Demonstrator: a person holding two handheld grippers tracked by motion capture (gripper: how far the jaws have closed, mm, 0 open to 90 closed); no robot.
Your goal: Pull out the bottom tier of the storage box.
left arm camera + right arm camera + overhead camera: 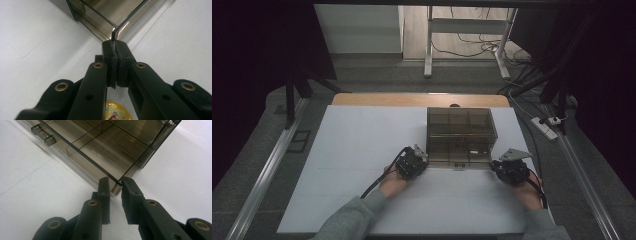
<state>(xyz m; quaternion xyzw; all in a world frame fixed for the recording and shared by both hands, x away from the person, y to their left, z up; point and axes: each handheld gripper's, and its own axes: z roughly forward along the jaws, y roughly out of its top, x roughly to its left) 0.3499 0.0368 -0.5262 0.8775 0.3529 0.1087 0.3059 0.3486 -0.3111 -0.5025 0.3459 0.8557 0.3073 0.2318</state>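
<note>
A smoked, see-through organiser box [461, 136] (divided into compartments) stands on the white table [357, 150], right of centre. The left gripper [418, 159] sits at its near left corner, jaws pressed together on the thin corner edge of the box wall. The right gripper [497, 165] sits at the near right corner, jaws slightly parted astride that corner edge.

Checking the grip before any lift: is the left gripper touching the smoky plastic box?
Touching. The left gripper view shows the left gripper shut on the box's thin corner edge.
</note>
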